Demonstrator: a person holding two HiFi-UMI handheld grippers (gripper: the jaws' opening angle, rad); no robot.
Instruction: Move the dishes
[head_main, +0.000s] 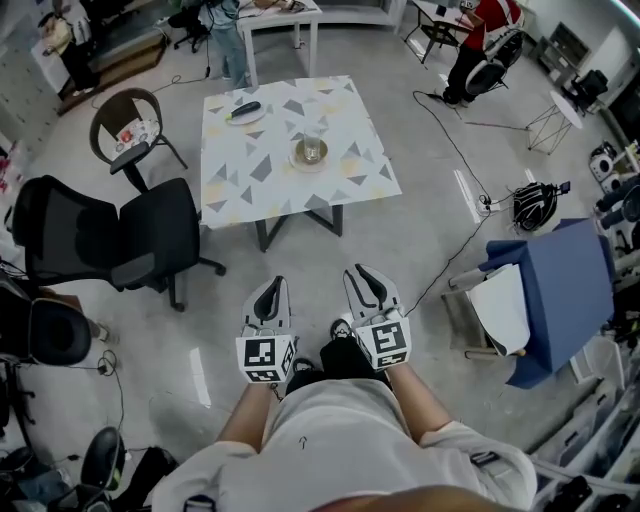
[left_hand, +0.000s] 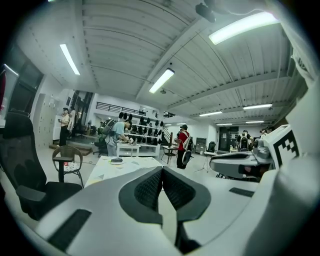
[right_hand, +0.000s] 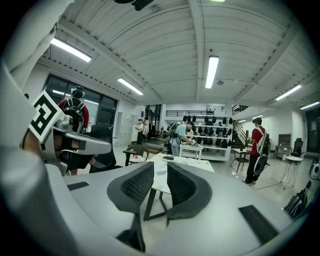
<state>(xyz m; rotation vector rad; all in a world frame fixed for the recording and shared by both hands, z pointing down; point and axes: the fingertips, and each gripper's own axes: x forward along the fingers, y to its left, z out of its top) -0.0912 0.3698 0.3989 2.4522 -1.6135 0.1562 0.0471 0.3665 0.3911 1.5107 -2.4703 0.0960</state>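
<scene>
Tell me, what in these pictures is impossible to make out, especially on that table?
- Dark item on the far plate: too small in the head view to name, and only a speck in the left gripper view.
- Glass on its saucer: too small in the head view to tell whether it holds anything.
- Papers on the brown chair: print too small to read in the head view.

White square desk (head_main: 340, 175) scattered with grey and yellow triangles; tan round saucer (head_main: 310, 166); black swivel office chair (head_main: 150, 235); blue boxy cabinet (head_main: 565, 290).
</scene>
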